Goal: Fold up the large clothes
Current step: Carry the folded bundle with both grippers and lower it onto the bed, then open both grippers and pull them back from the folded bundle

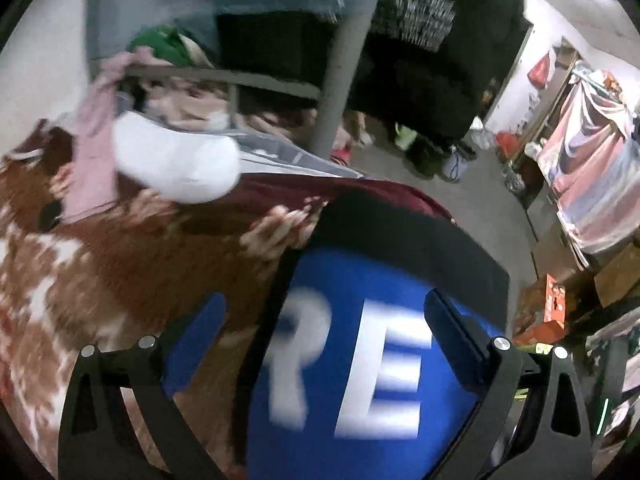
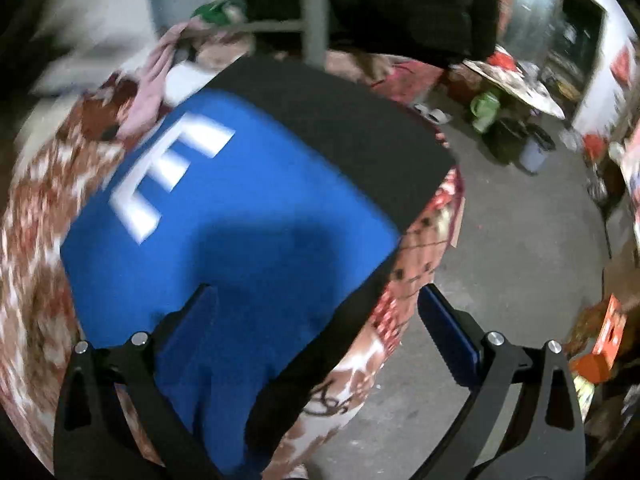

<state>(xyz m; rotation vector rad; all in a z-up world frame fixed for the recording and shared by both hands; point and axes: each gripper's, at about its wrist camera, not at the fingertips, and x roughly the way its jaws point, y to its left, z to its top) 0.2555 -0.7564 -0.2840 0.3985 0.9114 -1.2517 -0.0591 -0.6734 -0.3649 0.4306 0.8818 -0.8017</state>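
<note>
A folded blue garment (image 1: 352,360) with white letters and a black band lies on a brown-and-white patterned blanket (image 1: 100,280). It also shows in the right wrist view (image 2: 248,232), on the same blanket (image 2: 36,280). My left gripper (image 1: 324,320) is open, its blue-padded fingers (image 1: 200,332) spread wide just above the garment. My right gripper (image 2: 316,316) is open too, its fingers (image 2: 444,332) straddling the garment's near right edge. Neither holds anything. Both views are motion-blurred.
A grey post (image 1: 344,60) and rail stand behind the bed. A white pillow (image 1: 176,160), a pink cloth (image 1: 96,148) and a maroon garment (image 1: 280,192) lie at the blanket's far side. The concrete floor (image 2: 520,240) to the right holds boxes (image 2: 600,340), buckets and clutter.
</note>
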